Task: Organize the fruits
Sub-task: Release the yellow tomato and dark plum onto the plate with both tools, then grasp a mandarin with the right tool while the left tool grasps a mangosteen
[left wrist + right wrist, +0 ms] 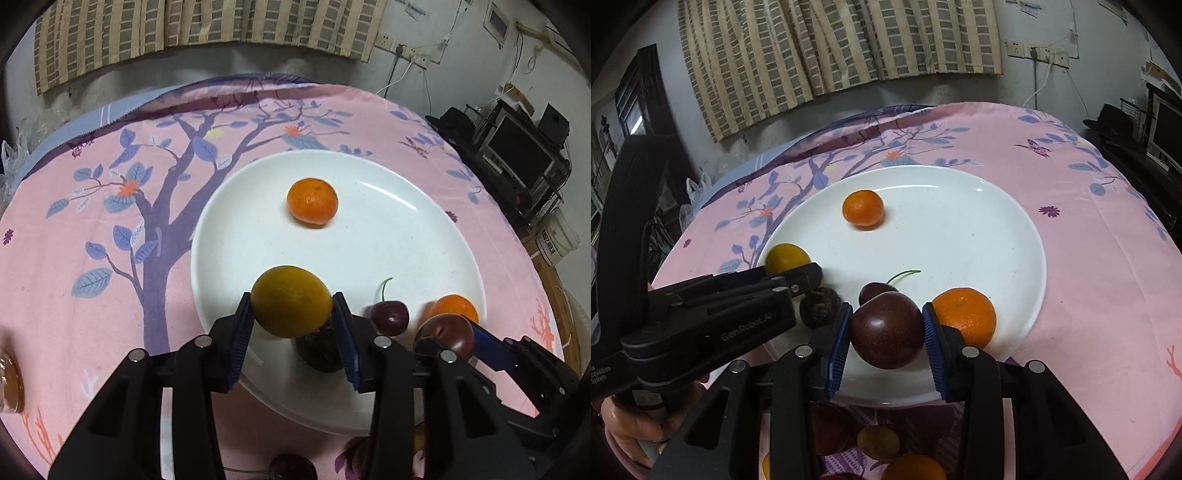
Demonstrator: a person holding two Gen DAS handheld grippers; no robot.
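A white plate (406,229) lies on the pink cloth; it also shows in the right wrist view (997,236). My left gripper (293,325) is shut on a yellow fruit (291,301), held over the plate's near edge above a dark wrinkled fruit (319,350). My right gripper (886,338) is shut on a dark plum (886,330) over the plate's near part. On the plate lie a mandarin (312,201) at the back, a second mandarin (966,317) at the near right, and a cherry (389,317). The plum (445,332) also shows in the left wrist view.
Several more fruits (879,441) lie on the cloth in front of the plate, under my grippers. A cherry (291,467) lies below the left gripper. A jar (9,384) sits at the far left. Shelves with a monitor (517,147) stand right of the table.
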